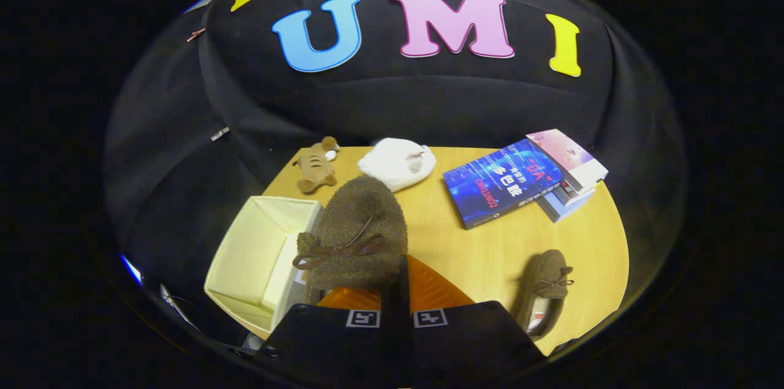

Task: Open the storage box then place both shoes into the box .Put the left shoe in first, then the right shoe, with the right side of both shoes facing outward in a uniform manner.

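Note:
My gripper (pixel 395 291) is shut on a brown fuzzy shoe (pixel 358 233) with a dark bow, held up above the table with its toe pointing away from me. The shoe hangs beside the right wall of the open cream storage box (pixel 257 254), which stands just left of the fingers. Its inside looks bare where I can see it. The second brown shoe (pixel 545 291) lies on the wooden table to the right of the fingers, toe pointing away.
Beyond the held shoe lie a white plush toy (pixel 398 162) and a small brown plush animal (pixel 315 168) near the table's far edge. A stack of books (pixel 527 177) sits at the far right. The wooden table (pixel 478 242) ends close behind them.

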Demonstrator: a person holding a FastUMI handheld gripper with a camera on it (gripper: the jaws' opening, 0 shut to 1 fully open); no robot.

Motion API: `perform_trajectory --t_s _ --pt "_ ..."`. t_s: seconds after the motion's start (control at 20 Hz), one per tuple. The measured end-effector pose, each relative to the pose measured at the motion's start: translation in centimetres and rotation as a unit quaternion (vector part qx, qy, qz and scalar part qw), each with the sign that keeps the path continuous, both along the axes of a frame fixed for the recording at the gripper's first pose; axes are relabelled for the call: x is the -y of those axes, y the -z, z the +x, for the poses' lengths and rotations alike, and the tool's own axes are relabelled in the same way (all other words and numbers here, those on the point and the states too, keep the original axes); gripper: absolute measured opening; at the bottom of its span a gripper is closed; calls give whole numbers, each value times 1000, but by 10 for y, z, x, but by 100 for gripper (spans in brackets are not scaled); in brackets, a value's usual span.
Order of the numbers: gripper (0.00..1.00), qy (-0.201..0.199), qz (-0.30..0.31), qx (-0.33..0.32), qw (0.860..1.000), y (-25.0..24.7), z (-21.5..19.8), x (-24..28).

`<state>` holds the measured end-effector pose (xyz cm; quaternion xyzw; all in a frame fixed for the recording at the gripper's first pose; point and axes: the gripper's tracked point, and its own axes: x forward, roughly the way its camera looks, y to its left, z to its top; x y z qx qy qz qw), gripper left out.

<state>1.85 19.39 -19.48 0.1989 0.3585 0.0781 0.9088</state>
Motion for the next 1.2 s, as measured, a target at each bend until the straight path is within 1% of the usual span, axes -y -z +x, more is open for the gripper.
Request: perform_trajectory --t_s 0.2,0.35,0.45,0.55,0.8,0.95,1.1,1.15,1.2 --pt "5 -24 21 9 999 -32 18 -65" --pt "5 -38 32 -3 999 -33 27 -117" --pt "5 -49 35 -25 998 -21 26 -149" --pt "5 -48 34 -43 997 -7 27 -169" --pt "5 -33 25 -89 995 34 29 -207" --pt "5 -30 24 -100 994 45 33 -224" --pt "5 -38 16 -106 994 56 34 -238" --pt "6 -44 16 -107 993 58 32 -242" --pt "7 -56 27 -111 992 60 30 -251"
